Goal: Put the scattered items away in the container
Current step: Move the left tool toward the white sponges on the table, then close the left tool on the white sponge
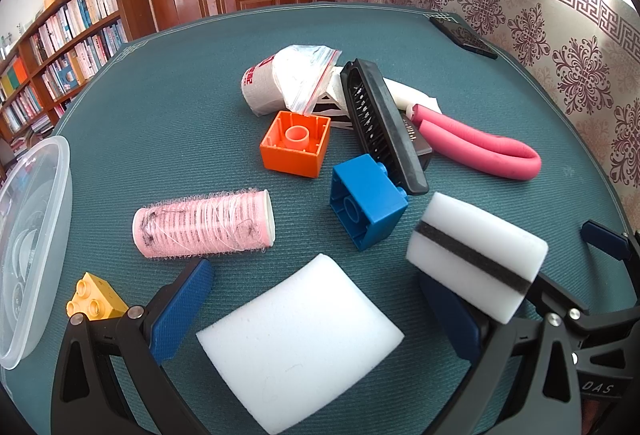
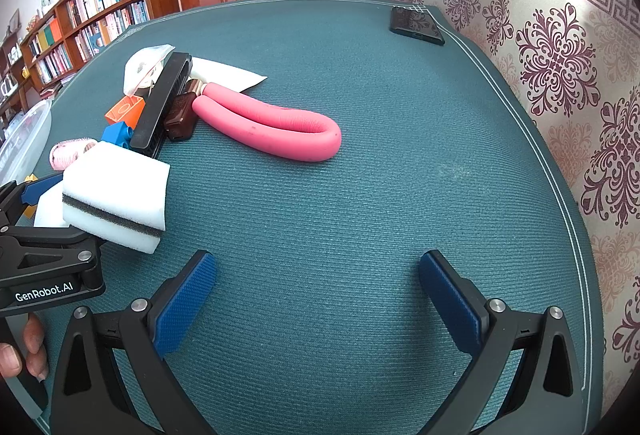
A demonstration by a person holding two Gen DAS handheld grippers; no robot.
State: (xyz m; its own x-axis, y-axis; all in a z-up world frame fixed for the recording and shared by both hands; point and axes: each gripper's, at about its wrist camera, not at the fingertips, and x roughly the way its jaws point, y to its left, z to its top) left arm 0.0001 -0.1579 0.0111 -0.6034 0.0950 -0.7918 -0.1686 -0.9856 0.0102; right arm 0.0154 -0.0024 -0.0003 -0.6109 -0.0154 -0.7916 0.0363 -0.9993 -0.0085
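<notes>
left gripper (image 1: 316, 311) jaws apart, straddling a white foam block (image 1: 300, 343) on the ribbed teal bench (image 1: 160, 123); right gripper (image 2: 318, 299) jaws apart over bare bench, open room toward the right edge. the left unit reads "genrobot.ai". the clear plastic container (image 1: 28, 247) sits at the left edge, far clutter beyond.

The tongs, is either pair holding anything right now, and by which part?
Neither. The left tongs stand open around a plain white foam block without closing on it; the right tongs stand open over bare green tablecloth.
</notes>
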